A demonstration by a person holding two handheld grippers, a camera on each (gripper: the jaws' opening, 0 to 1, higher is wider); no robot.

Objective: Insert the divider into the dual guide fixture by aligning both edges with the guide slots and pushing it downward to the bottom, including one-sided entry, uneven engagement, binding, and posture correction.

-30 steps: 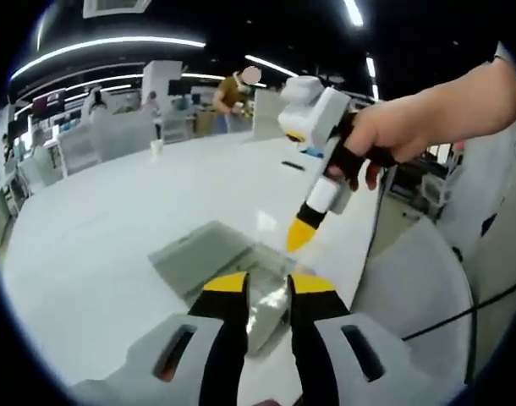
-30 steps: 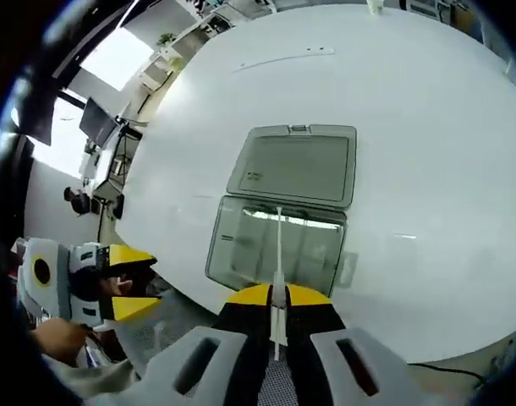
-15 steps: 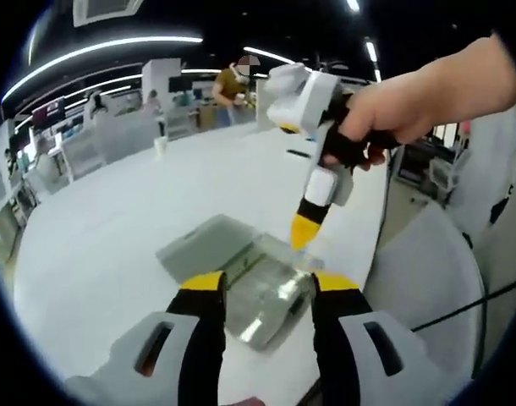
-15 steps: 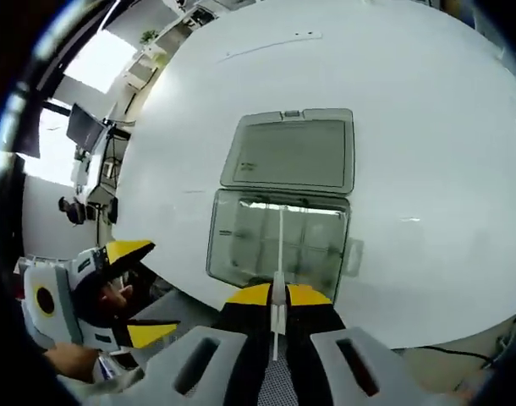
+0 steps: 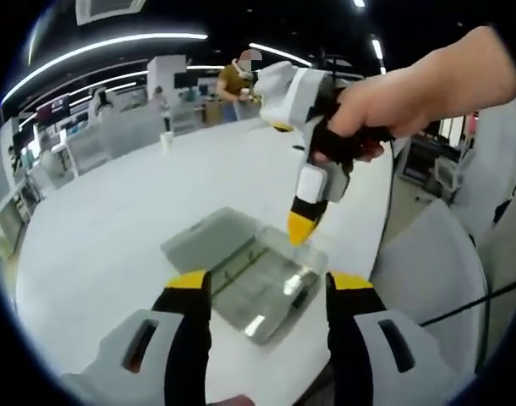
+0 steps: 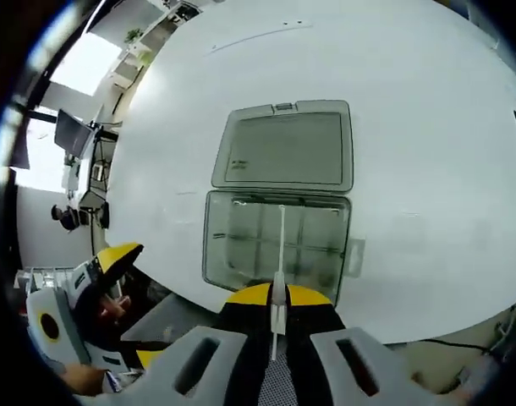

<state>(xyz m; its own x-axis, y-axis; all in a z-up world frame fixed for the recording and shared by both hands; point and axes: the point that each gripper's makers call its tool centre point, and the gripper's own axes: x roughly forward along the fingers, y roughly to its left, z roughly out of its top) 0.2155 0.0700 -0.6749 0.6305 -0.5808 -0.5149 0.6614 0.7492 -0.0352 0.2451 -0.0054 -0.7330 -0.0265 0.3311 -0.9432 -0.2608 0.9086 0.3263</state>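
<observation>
Over the last second the left gripper (image 5: 266,292) has spread its jaws from nearly touching to wide apart, and it now holds nothing, hovering over the near edge of the fixture (image 5: 256,279); judging from that, the left side has let go and the insertion rests on the other hand alone; the right gripper (image 6: 273,298) has stayed pinched narrow on the divider (image 6: 281,254), a thin pale strip seen almost edge-on, running straight up from between its jaws over the middle of the open box; in the left gripper view the same tool (image 5: 301,227) comes down from a person's hand (image 5: 385,106) with its yellow tips just above the far rim of the box; the fixture is a clear, greyish plastic case lying on the white table (image 6: 427,152), its lid (image 6: 285,145) folded flat behind it and its tray (image 6: 277,245) crossed by faint ribs into compartments; whether the divider's lower edge has entered a slot or merely hangs above it cannot be told; it looks upright and centred, so the push down seems yet to come.
</observation>
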